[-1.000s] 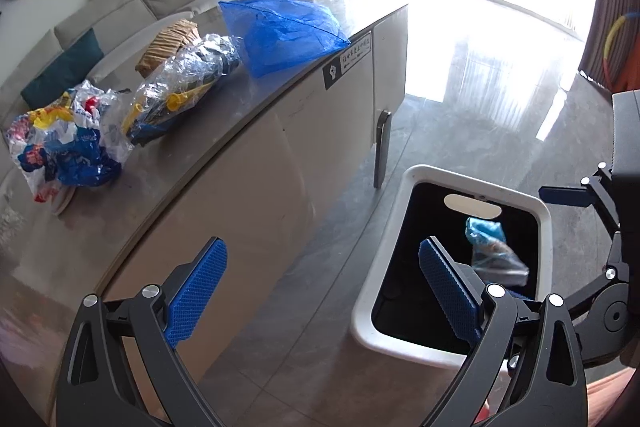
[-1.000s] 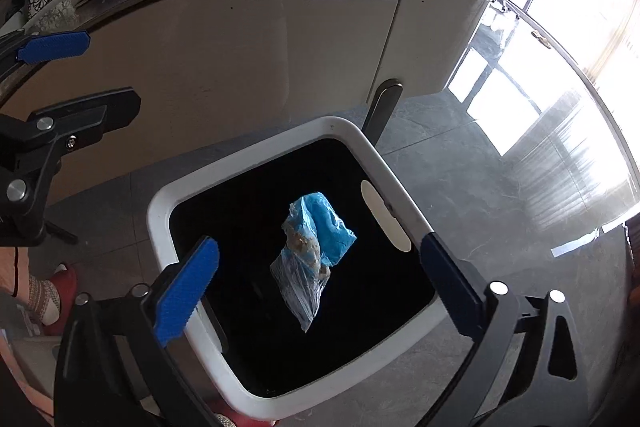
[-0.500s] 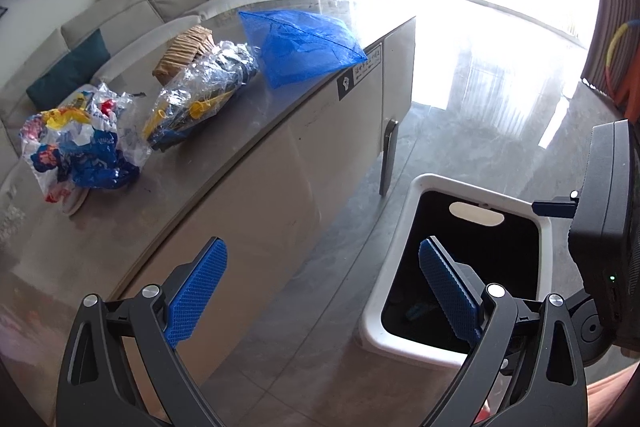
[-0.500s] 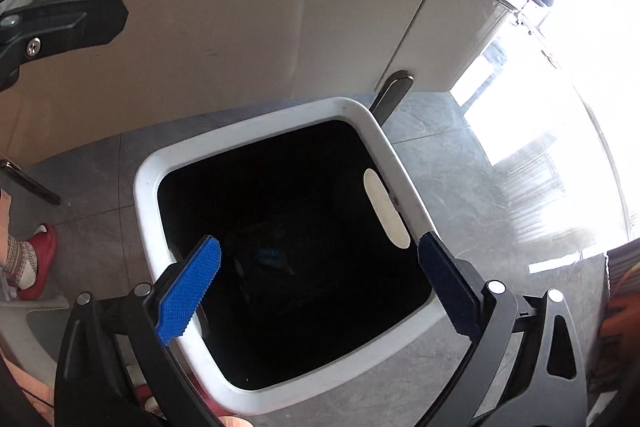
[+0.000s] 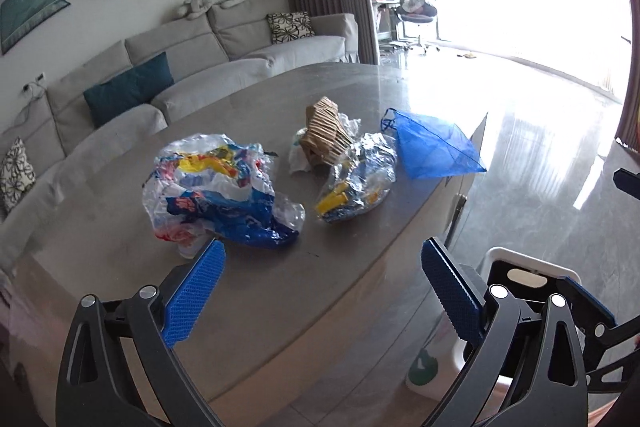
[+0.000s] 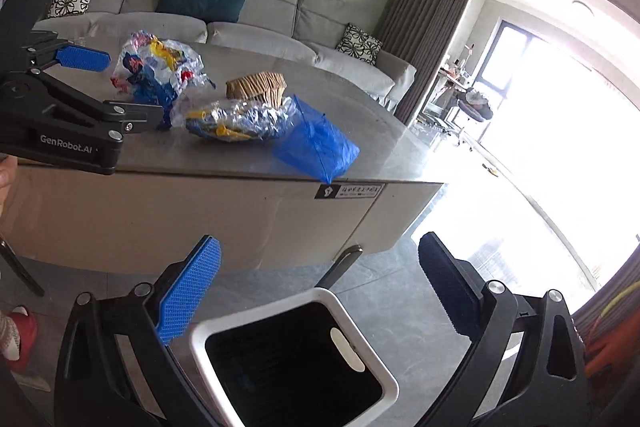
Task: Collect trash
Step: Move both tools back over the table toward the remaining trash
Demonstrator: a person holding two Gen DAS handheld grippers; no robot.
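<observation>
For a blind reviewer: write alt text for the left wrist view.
The open left gripper hovers over a grey table holding crumpled plastic packaging, a brown paper wad and a blue mesh bag; a white bin stands below right.

Blue bag (image 5: 434, 151) (white bin (image 6: 296, 355)).

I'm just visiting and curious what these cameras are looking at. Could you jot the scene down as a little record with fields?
Place: living room with a grey sofa
Surface: grey table
Trash on table: colourful crumpled plastic bag; clear wrapper with yellow and blue; brown paper piece; blue net bag at the table edge
Bin: white bin on the floor beside the table, inside too dark to read
Left gripper: open, empty, over the table, pointing at the colourful bag
Right gripper: open, empty, above the bin
</observation>
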